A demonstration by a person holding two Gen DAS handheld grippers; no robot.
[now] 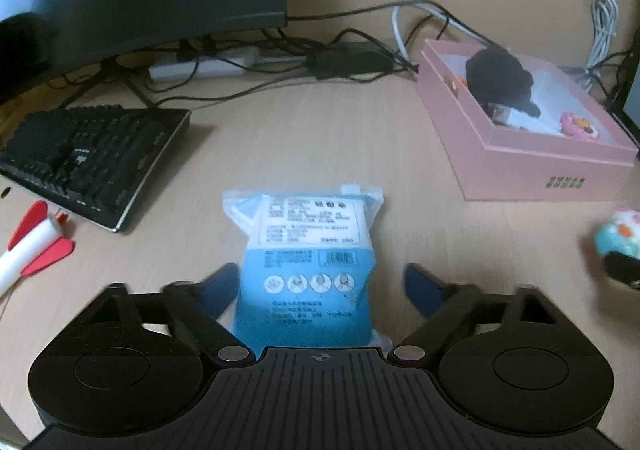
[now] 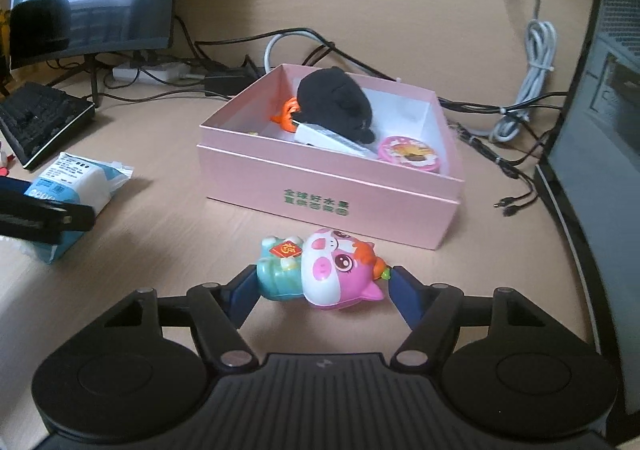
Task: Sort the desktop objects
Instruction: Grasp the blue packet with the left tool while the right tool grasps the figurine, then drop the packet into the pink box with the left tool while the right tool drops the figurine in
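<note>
Item, near desk: blue packet (image 1: 308,266) lay between our left gripper (image 1: 320,284) fingers, jaws spread, right finger clear of it. Item: pig toy (image 2: 324,270) lay before the pink box (image 2: 328,186), our right gripper (image 2: 320,286) bracketing it, whether gripped we could not tell. We judged best closing squarely, lifting clear of the box wall.

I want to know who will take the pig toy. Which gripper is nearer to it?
The right. The right gripper has the pig toy between its open jaws. The left gripper is away to the left, around the blue mask packet.
</note>
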